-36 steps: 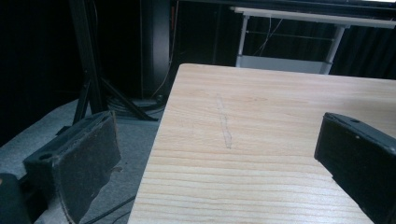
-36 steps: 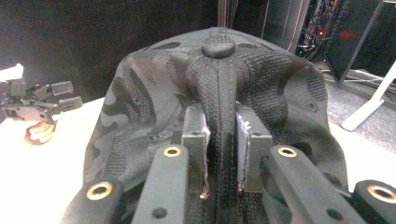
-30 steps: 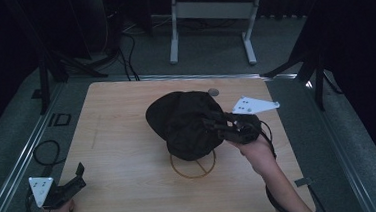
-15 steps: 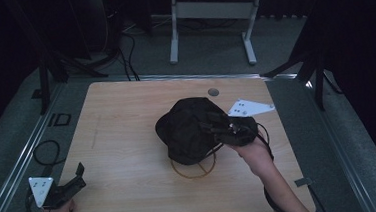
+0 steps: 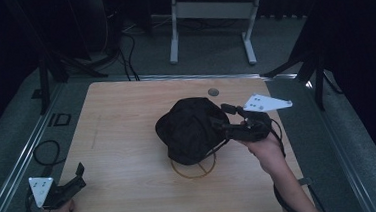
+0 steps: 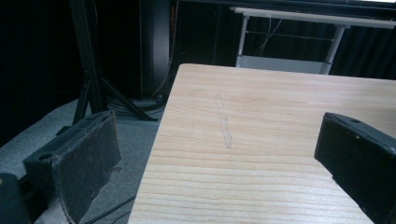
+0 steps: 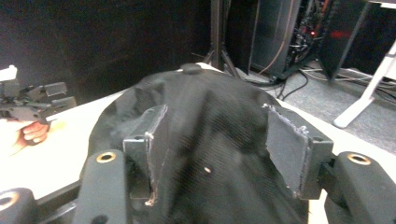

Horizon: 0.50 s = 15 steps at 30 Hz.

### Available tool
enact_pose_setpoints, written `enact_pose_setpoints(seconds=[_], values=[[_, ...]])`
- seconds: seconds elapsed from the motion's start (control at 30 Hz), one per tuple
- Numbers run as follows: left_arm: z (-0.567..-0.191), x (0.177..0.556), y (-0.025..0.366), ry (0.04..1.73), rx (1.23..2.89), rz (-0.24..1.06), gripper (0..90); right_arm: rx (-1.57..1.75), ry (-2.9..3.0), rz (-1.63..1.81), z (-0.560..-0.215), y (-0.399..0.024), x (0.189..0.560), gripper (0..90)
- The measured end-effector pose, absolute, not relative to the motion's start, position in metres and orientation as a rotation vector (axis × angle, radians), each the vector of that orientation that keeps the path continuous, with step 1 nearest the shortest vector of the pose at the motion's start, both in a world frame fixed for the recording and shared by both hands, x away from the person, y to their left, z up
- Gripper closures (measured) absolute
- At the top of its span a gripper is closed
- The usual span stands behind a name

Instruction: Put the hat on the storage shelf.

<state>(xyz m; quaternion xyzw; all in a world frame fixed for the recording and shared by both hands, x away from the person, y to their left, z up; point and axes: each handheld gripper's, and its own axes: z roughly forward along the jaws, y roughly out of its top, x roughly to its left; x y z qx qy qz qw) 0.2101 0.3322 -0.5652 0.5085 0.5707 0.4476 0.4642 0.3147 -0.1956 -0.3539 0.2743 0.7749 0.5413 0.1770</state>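
Hat (image 5: 190, 131) between right tool's (image 5: 225, 119) jaws

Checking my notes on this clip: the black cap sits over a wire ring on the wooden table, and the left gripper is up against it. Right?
Not quite: it is the right gripper at the black cap, as the high view shows. The cap does sit over the wire ring on the wooden table.

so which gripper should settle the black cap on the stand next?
Right. The right gripper is at the black cap, jaws just opening astride its fabric, above the ring stand. The left gripper idles open at the table's near-left corner.
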Motion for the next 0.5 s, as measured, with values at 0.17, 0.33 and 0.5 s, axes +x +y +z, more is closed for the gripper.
enact_pose_setpoints(seconds=[0.17,0.33,0.5], values=[[-0.565,0.210,0.332,1.401,1.250,1.103,0.6,0.809,2.155,1.498,-0.357,-0.216,0.315,32.6],[-0.565,0.210,0.332,1.401,1.251,1.104,0.6,0.873,2.119,1.487,-0.364,-0.238,0.317,26.4],[-0.565,0.210,0.332,1.401,1.251,1.105,0.6,0.901,2.102,1.465,-0.375,-0.258,0.319,15.9]])
